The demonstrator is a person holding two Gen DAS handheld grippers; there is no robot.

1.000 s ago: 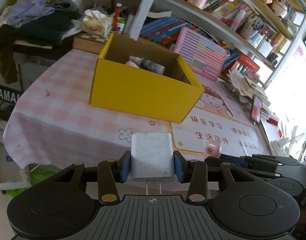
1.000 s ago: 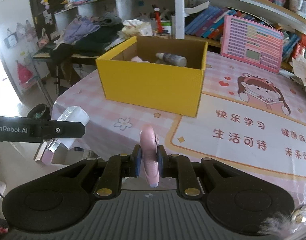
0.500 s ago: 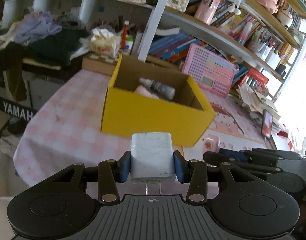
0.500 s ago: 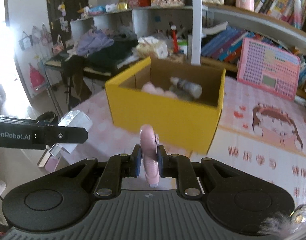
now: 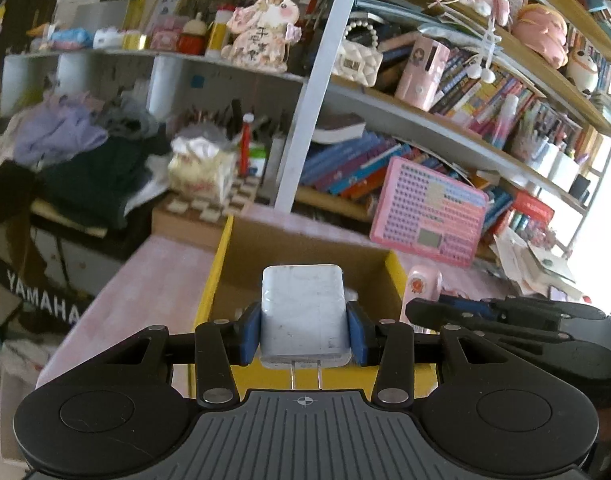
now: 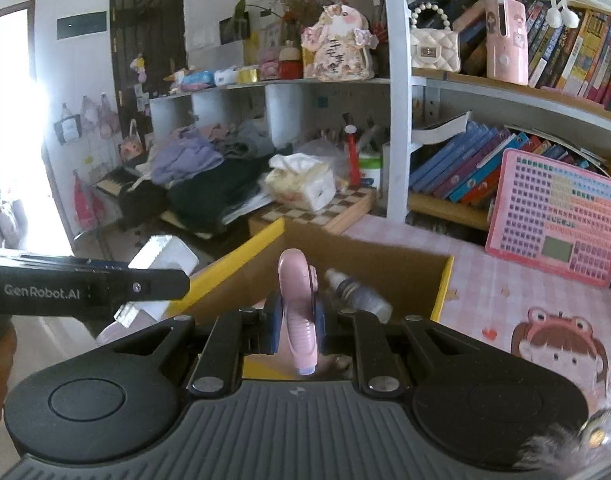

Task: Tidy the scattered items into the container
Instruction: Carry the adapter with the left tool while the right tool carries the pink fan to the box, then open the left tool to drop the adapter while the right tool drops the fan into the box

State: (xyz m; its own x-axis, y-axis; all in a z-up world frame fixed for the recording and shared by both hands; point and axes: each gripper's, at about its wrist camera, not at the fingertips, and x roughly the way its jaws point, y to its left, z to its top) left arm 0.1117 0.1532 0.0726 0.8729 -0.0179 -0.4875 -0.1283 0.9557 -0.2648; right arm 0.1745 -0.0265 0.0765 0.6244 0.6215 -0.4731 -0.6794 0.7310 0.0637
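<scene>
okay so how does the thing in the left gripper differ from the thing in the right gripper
The charger in the left gripper is white, boxy and wide, with two metal prongs pointing back toward the camera. The pink gadget in the right gripper is thin and rounded, held edge-on, so those pads sit much closer together. The charger looks scuffed; the pink gadget looks clean. Both are clamped firmly and are at the open yellow box.

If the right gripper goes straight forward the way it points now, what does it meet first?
Probably the small bottle lying inside the yellow box, or the brown far wall behind it. The right gripper, shut on a pink gadget, looks aimed into the open box, though depth is unclear.
</scene>
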